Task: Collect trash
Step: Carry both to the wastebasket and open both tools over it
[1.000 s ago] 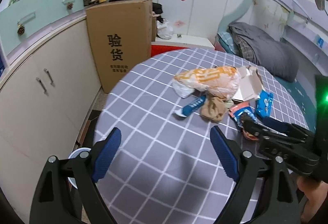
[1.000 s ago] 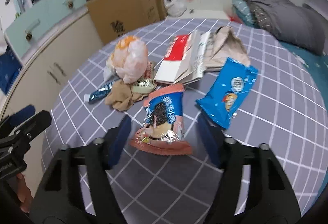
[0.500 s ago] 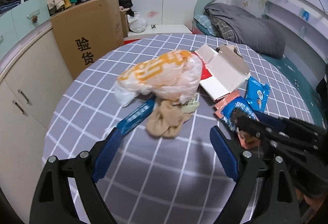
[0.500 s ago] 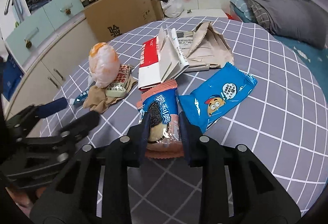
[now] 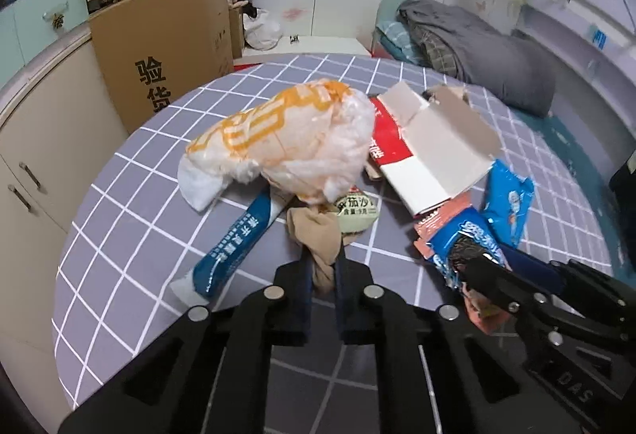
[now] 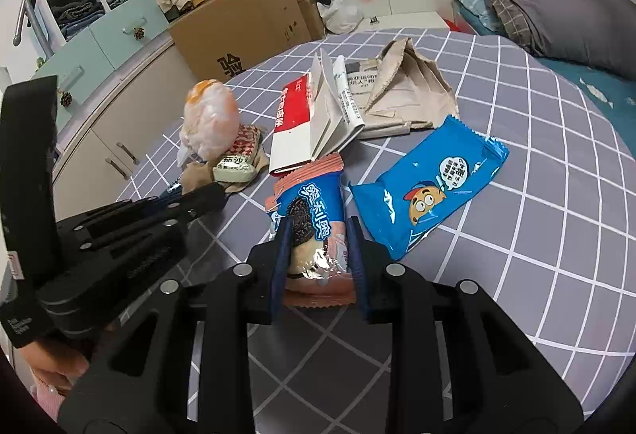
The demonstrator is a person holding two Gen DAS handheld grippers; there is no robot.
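Observation:
Trash lies on a round table with a grey checked cloth (image 5: pixel 131 219). My left gripper (image 5: pixel 322 267) is shut on a tan crumpled stocking (image 5: pixel 318 235), just below an orange-and-white plastic bag (image 5: pixel 286 140). My right gripper (image 6: pixel 318 247) is shut on a pink-and-blue cookie packet (image 6: pixel 314 219), also seen in the left wrist view (image 5: pixel 457 239). A blue snack wrapper (image 6: pixel 433 183), a red-and-white carton (image 6: pixel 306 124), a brown paper bag (image 6: pixel 409 88), a blue sachet (image 5: pixel 234 239) and a small green sauce packet (image 5: pixel 355 213) lie around.
A tall cardboard box (image 5: pixel 167 48) stands behind the table on the left, next to cream cabinets (image 5: pixel 35 140). A bed with a grey blanket (image 5: pixel 477 48) is at the right. The left gripper shows in the right wrist view (image 6: pixel 119 231), close beside the right one.
My left gripper moved forward to the trash pile and shut on the tan stocking. My right gripper shut on the cookie packet and stayed there.

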